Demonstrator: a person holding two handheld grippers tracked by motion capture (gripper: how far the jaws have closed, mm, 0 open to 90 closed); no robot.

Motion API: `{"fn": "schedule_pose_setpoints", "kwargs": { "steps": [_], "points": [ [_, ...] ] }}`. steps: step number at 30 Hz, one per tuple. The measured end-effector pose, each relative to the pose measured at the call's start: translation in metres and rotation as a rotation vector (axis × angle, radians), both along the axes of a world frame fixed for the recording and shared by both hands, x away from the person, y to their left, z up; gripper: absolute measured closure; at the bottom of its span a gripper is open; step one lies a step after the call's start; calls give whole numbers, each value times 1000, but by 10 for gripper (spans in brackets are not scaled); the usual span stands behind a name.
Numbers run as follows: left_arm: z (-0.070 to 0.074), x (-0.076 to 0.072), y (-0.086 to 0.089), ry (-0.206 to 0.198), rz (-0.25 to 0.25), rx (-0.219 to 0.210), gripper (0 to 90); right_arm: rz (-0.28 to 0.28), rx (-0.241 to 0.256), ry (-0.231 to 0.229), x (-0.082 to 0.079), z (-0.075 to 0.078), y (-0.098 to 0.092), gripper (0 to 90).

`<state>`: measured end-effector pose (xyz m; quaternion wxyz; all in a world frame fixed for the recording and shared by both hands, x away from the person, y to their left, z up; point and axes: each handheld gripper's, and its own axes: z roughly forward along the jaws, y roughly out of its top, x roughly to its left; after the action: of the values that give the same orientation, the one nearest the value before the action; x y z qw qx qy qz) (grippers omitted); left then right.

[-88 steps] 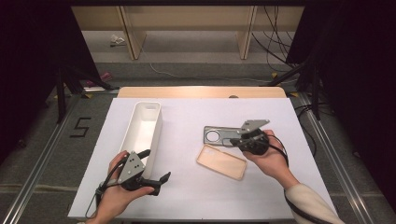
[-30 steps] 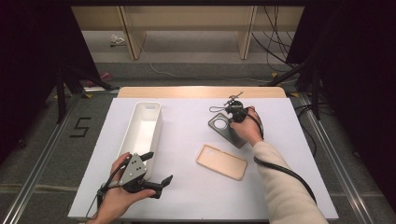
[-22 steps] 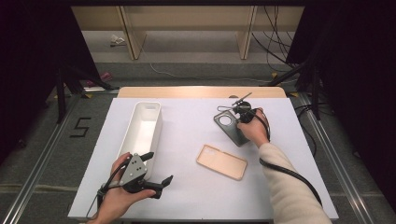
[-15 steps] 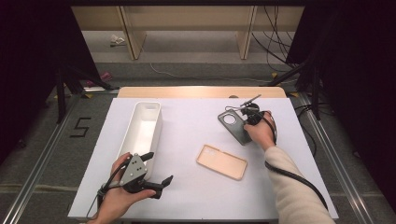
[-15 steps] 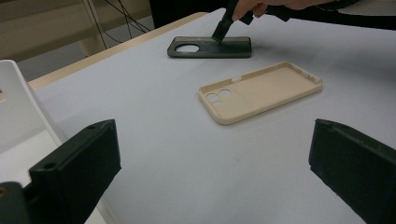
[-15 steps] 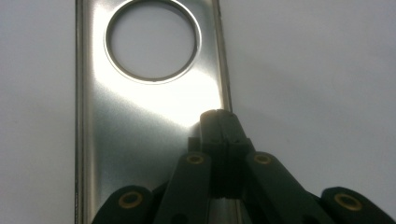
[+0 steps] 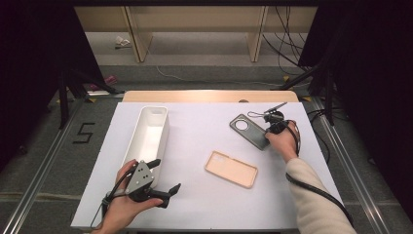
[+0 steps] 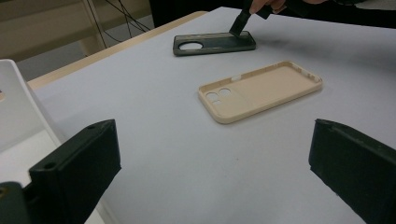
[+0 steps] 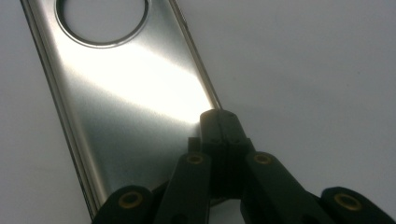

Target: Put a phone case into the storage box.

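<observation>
- The right tool [image 7: 271,127] is pressed closed on the long edge of the dark phone case [image 7: 250,130], which lies flat at the far right of the table [image 7: 204,122].
- In the right gripper view the jaws meet at the rim of the case, so the grip looks thin; I think it is better to lift slowly and keep the case level.
- The beige phone case [image 7: 231,168] lies near, in the middle, hollow side up.
- The left tool [image 7: 163,181] rests with jaws wide apart, holding nothing, beside the white tray [image 7: 152,134].
</observation>
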<state>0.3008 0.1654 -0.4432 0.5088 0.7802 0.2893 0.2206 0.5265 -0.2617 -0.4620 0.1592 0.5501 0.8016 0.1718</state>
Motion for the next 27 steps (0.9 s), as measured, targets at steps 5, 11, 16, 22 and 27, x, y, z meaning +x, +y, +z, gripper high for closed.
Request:
{"fn": "schedule_pose_setpoints", "kwargs": {
  "steps": [5,11,16,22,27],
  "points": [
    [0,0,0,-2,0,4,17,43,-24,26,-13,2,1,900],
    [0,0,-1,-3,0,4,16,122,-27,54,-32,4,15,900],
    [1,-1,0,-4,-2,5,16,175,-11,74,-44,6,30,900],
    [1,-1,0,-5,-3,5,16,197,16,90,-48,7,41,900],
    [1,-1,-1,-6,-6,7,17,221,59,101,-51,5,52,900]
  ]
}}
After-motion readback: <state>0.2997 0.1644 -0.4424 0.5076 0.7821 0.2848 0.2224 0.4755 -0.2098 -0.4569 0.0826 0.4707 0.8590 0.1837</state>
